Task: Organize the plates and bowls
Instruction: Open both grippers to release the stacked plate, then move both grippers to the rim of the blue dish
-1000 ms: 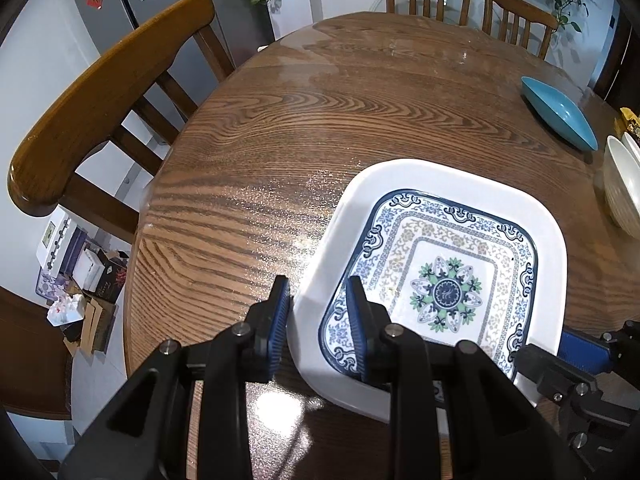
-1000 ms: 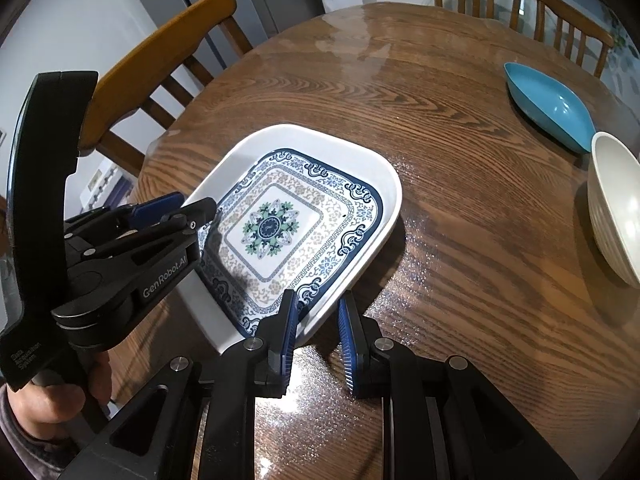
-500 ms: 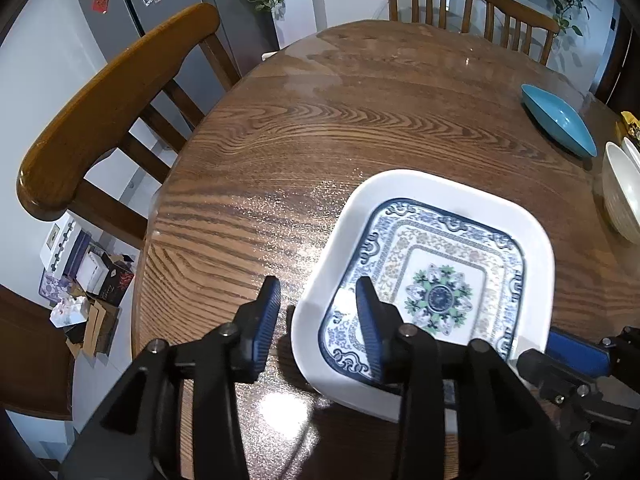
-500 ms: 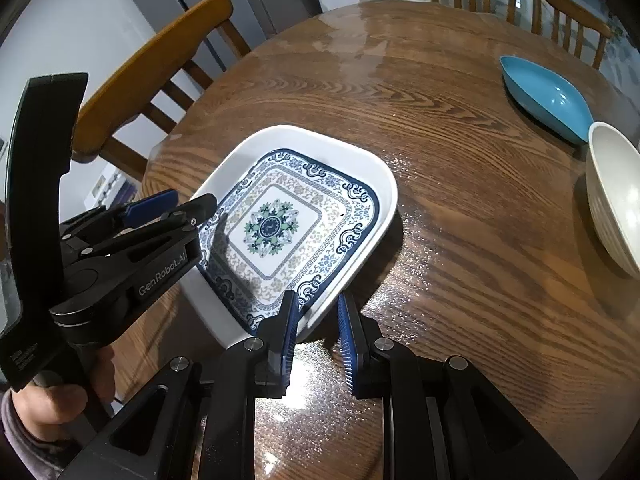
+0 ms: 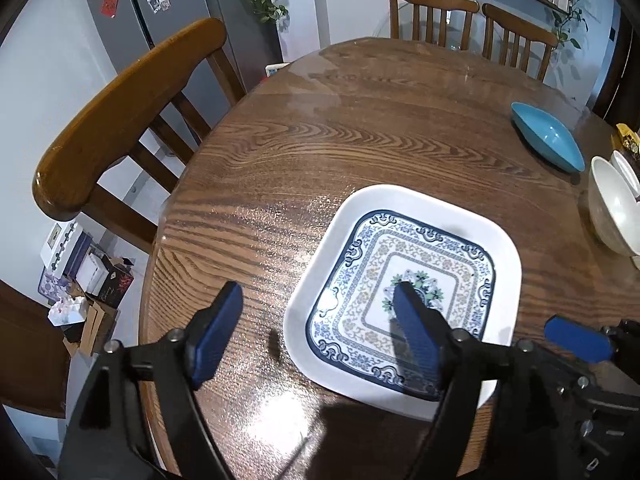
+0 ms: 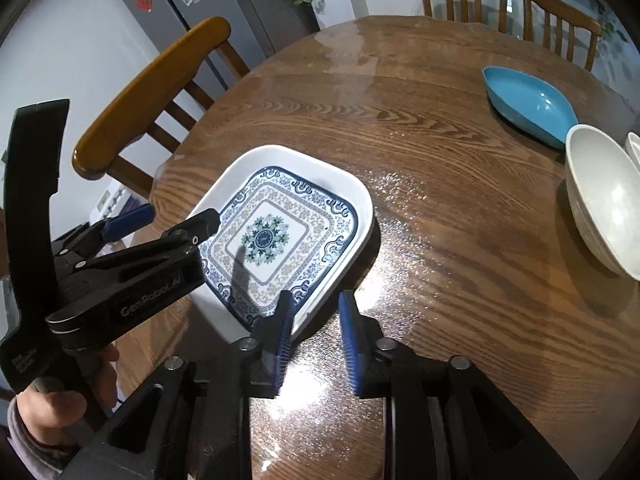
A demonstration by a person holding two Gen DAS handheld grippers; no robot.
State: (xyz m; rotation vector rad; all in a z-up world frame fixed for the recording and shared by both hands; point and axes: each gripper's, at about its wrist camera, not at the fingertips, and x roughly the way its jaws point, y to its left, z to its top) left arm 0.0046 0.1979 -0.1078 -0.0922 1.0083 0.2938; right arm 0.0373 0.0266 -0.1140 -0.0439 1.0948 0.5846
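Note:
A square white plate with a blue floral pattern [image 5: 404,276] lies flat on the round wooden table [image 5: 320,140]; it also shows in the right wrist view [image 6: 280,228]. My left gripper [image 5: 316,312] is open wide above the plate's near left edge, holding nothing. My right gripper [image 6: 316,312] is open, its jaws astride the plate's near rim without gripping it. A blue leaf-shaped dish [image 6: 528,102] and a white bowl [image 6: 600,196] sit at the table's far right.
A wooden chair [image 5: 120,120] stands at the table's left, two more chairs [image 5: 472,16] at the far side. A second white dish [image 5: 626,172] sits behind the bowl. Boxes [image 5: 80,276] lie on the floor left of the table.
My left gripper let go of the plate's rim, opened wide and lifted. My right gripper's jaws opened off the rim. The plate now rests flat on the table.

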